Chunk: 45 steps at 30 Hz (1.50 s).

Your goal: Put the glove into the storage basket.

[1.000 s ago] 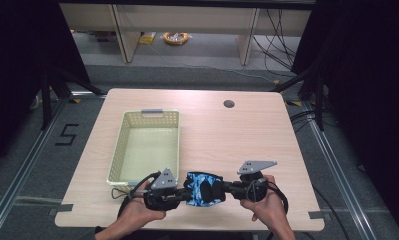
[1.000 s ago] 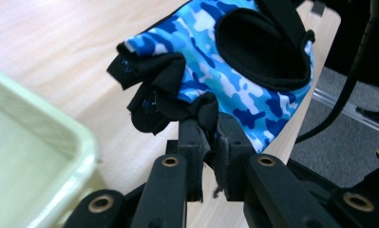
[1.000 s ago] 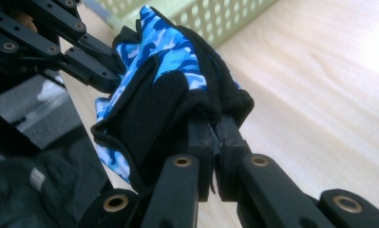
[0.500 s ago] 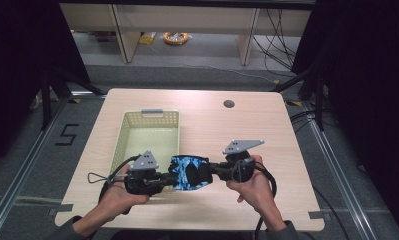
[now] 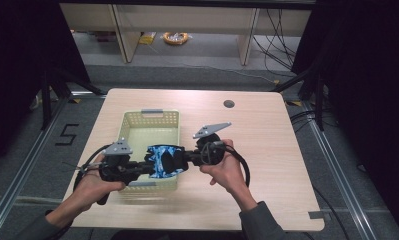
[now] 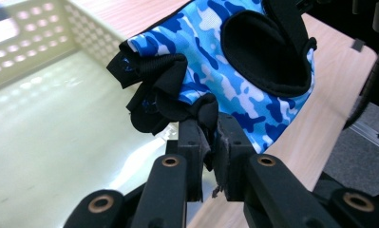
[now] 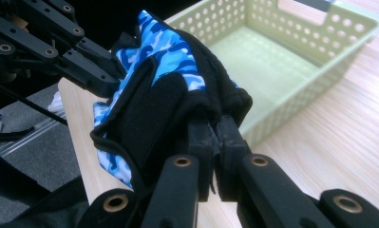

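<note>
Item: glove (image 5: 165,160), being held aloft between both tools, over the near end of the basket (image 5: 152,120) on the surface (image 5: 267,130).

Left tool (image 6: 207,142): clenching on black edge fabric of the glove. Right tool (image 7: 214,133): clenching on the black cuff side.

Handling, as I judge it: likely heading into the basket. Both tools should be lowering together, keeping the glove clear of the near wall, then releasing once it is inside; letting go one-sided risks it draping over the rim.

Appearance: fingerless, blue-and-white camouflage back, black palm and trim, soft and crumpling at the pinch points.
</note>
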Tool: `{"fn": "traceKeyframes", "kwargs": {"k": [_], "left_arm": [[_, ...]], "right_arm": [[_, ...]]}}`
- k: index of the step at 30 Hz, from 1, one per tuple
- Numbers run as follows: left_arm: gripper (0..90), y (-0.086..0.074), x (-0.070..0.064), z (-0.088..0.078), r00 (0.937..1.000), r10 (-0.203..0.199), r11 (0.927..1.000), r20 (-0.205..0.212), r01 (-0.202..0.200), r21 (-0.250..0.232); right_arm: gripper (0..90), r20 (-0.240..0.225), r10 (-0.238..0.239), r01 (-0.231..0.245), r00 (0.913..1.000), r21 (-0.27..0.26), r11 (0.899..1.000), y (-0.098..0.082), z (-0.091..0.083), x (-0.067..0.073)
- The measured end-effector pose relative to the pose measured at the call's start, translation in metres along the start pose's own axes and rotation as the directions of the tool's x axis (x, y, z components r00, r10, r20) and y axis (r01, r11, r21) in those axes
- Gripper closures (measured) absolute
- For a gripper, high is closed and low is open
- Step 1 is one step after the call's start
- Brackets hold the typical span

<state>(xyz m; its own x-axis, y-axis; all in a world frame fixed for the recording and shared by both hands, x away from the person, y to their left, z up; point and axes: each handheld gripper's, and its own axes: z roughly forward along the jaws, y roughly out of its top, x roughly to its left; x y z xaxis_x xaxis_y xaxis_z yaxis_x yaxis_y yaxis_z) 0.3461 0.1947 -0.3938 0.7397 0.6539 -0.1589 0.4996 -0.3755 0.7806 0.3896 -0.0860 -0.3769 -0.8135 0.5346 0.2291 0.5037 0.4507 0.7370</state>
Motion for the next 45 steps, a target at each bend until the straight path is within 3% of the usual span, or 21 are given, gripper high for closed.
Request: {"fn": "traceKeyframes", "kwargs": {"k": [1,3,4,9,13,16,18,19,20,21,23,24,25,30,31,36,37,39,41,45], "left_arm": [[81.7,-0.003,0.005,-0.003,1.0,-0.005,1.0,0.001,0.005,0.008],[81.6,-0.007,0.009,-0.005,0.9995,-0.028,0.9996,-0.012,0.028,0.0],[81.6,-0.009,0.014,-0.008,0.9998,-0.019,0.9996,-0.009,0.019,0.018],[81.5,-0.02,0.03,-0.012,0.9984,-0.046,0.9979,-0.032,0.048,0.044],[81.5,-0.026,0.038,-0.012,0.9964,-0.076,0.9962,-0.038,0.078,0.04],[81.4,-0.03,0.044,-0.013,0.9973,-0.063,0.9948,-0.036,0.066,0.078],[81.3,-0.034,0.047,-0.01,0.9959,-0.082,0.9934,-0.039,0.085,0.077],[81.3,-0.035,0.05,-0.01,0.9966,-0.072,0.9918,-0.039,0.076,0.103],[81.3,-0.037,0.049,-0.006,0.9937,-0.105,0.9914,-0.04,0.108,0.074],[81.3,-0.038,0.052,-0.007,0.9964,-0.077,0.99,-0.036,0.081,0.115],[81.2,-0.039,0.054,-0.005,0.9962,-0.079,0.9894,-0.036,0.083,0.12],[81.2,-0.04,0.053,-0.002,0.9943,-0.101,0.9885,-0.034,0.104,0.11],[81.1,-0.04,0.056,-0.003,0.9967,-0.075,0.9863,-0.032,0.079,0.145],[80.9,-0.043,0.058,0.001,0.9962,-0.078,0.9821,-0.04,0.083,0.169],[80.8,-0.045,0.058,0.002,0.9954,-0.085,0.9837,-0.044,0.09,0.155],[78.6,-0.045,0.061,0.005,0.9962,-0.079,0.9776,-0.036,0.084,0.193],[77.6,-0.046,0.061,0.006,0.9961,-0.078,0.9801,-0.04,0.084,0.18],[75.4,-0.044,0.06,0.006,0.9955,-0.088,0.9777,-0.036,0.093,0.188],[72.5,-0.042,0.061,0.004,0.9963,-0.078,0.9778,-0.035,0.084,0.192],[67.4,-0.036,0.059,0.0,0.9969,-0.06,0.9831,-0.051,0.068,0.17]], "right_arm": [[87.9,0.0,-0.023,0.023,0.9997,-0.004,1.0,0.003,0.005,-0.001],[87.9,-0.011,-0.017,0.017,0.9998,0.004,1.0,0.009,0.017,0.0],[87.9,-0.015,-0.01,0.01,0.9998,0.013,1.0,0.01,0.02,0.001],[87.9,-0.035,0.001,0.0,0.9994,0.028,1.0,0.016,0.046,0.004],[87.9,-0.033,0.006,-0.005,0.9994,0.039,0.999,0.018,0.061,0.004],[87.9,-0.033,0.024,-0.023,0.9992,0.046,0.999,0.017,0.07,0.004],[87.9,-0.03,0.032,-0.031,0.999,0.061,0.998,0.015,0.077,0.004],[87.9,-0.032,0.038,-0.036,0.9988,0.061,0.997,0.014,0.081,0.003],[87.8,-0.032,0.042,-0.04,0.9986,0.063,0.997,0.013,0.084,0.002],[87.9,-0.034,0.046,-0.044,0.9984,0.067,0.997,0.012,0.086,0.002],[87.9,-0.032,0.053,-0.05,0.9981,0.079,0.996,0.01,0.091,0.001],[87.9,-0.03,0.054,-0.051,0.9981,0.082,0.995,0.009,0.093,0.001],[87.9,-0.024,0.059,-0.057,0.998,0.084,0.995,0.008,0.095,0.001],[87.9,-0.018,0.075,-0.073,0.997,0.115,0.991,0.006,0.103,0.0],[87.8,-0.016,0.074,-0.072,0.9971,0.114,0.991,0.006,0.105,0.0],[87.8,-0.007,0.087,-0.085,0.9962,0.131,0.988,0.002,0.111,-0.001],[87.8,-0.004,0.09,-0.089,0.9959,0.135,0.987,0.002,0.112,-0.002],[87.8,-0.001,0.082,-0.081,0.9967,0.141,0.987,0.001,0.114,-0.003],[87.9,0.011,0.104,-0.104,0.9946,0.161,0.982,0.001,0.116,-0.002],[87.8,0.02,0.087,-0.089,0.996,0.18,0.98,0.0,0.119,-0.002]]}}
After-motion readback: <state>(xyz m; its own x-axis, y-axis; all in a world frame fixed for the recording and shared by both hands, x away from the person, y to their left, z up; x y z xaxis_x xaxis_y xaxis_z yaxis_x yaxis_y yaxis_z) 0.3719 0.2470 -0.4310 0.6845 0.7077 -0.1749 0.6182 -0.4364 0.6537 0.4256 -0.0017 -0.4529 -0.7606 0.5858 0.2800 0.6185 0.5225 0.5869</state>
